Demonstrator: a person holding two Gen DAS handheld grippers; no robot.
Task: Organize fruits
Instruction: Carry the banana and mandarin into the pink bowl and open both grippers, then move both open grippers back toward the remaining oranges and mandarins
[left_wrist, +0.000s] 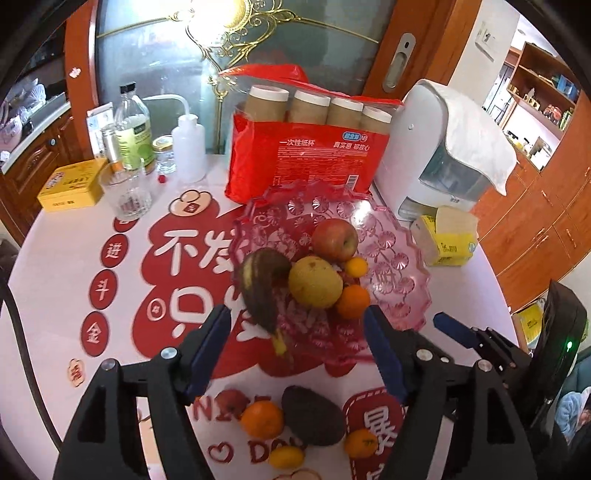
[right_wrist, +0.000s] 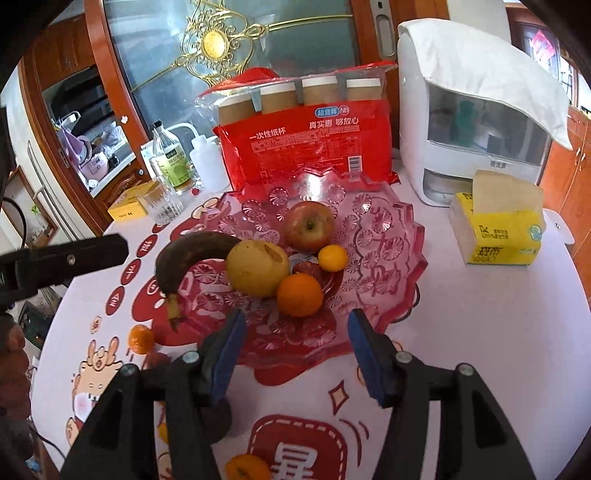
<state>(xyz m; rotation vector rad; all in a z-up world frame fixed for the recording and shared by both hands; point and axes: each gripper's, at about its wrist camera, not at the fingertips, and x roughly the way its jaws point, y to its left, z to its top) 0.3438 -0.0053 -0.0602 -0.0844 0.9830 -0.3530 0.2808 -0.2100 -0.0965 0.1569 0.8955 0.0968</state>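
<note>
A pink glass fruit plate (left_wrist: 399, 258) (right_wrist: 384, 236) holds a red apple (left_wrist: 335, 239) (right_wrist: 309, 226), a yellow pear (left_wrist: 314, 282) (right_wrist: 257, 267), an orange (left_wrist: 352, 301) (right_wrist: 300, 294), a small yellow citrus (left_wrist: 356, 266) (right_wrist: 332, 258) and a dark overripe banana (left_wrist: 260, 288) (right_wrist: 192, 254). On the table in front lie a dark avocado (left_wrist: 313, 415) (right_wrist: 218, 417), several small oranges (left_wrist: 262, 419) and a kumquat (left_wrist: 286, 457). My left gripper (left_wrist: 297, 350) is open and empty above the plate's near edge. My right gripper (right_wrist: 295, 354) is open and empty just before the plate.
A red pack of paper cups (left_wrist: 310, 147) (right_wrist: 306, 144) stands behind the plate, a white dispenser (left_wrist: 436, 147) (right_wrist: 472, 122) and yellow tissue pack (left_wrist: 447, 243) (right_wrist: 498, 236) at right. Bottles (left_wrist: 133, 133), a glass (left_wrist: 127, 192) and a yellow box (left_wrist: 72, 186) stand at back left.
</note>
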